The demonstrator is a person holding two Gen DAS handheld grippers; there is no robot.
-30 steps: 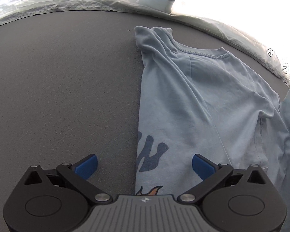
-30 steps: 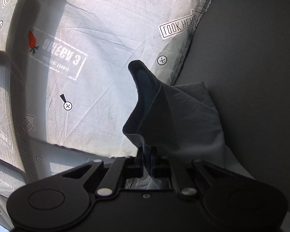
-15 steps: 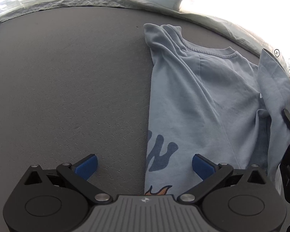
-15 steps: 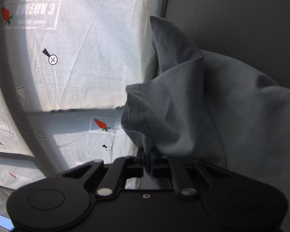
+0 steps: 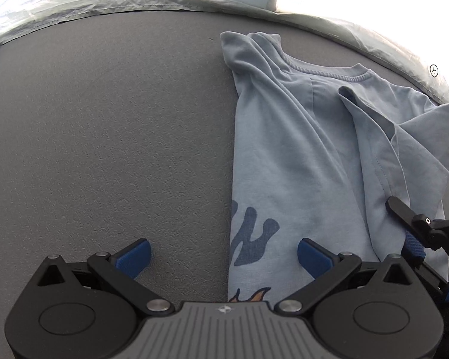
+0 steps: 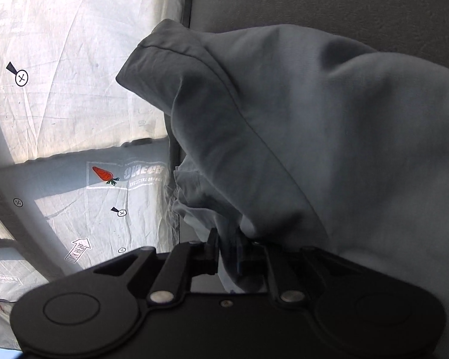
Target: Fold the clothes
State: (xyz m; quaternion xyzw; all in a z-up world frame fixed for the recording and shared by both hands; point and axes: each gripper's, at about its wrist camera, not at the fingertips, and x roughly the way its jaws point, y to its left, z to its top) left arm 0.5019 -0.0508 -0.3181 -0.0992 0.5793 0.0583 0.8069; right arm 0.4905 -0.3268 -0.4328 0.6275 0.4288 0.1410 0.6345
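Note:
A light-blue T-shirt [image 5: 284,164] with a dark-blue print lies on the grey surface [image 5: 104,134], collar at the far end. Its left side is folded in and its right sleeve is laid over the body. My left gripper [image 5: 224,255] hangs open above the shirt's left edge near the print, with nothing gripped. My right gripper [image 5: 404,227] sits low at the shirt's right side. In the right wrist view the right gripper [image 6: 227,239] has its jaws opening. A bunch of the T-shirt's [image 6: 314,134] cloth still lies between the pads.
A white printed sheet [image 6: 74,59] with carrot logos and arrow marks borders the grey surface, and shows as the sheet [image 5: 134,0] along the far edge in the left wrist view. Bare grey surface stretches left of the shirt.
My right gripper has carried the shirt's right sleeve inward and down onto the body, coming into the left wrist view. Its jaws have parted a little. The left gripper has stayed put.

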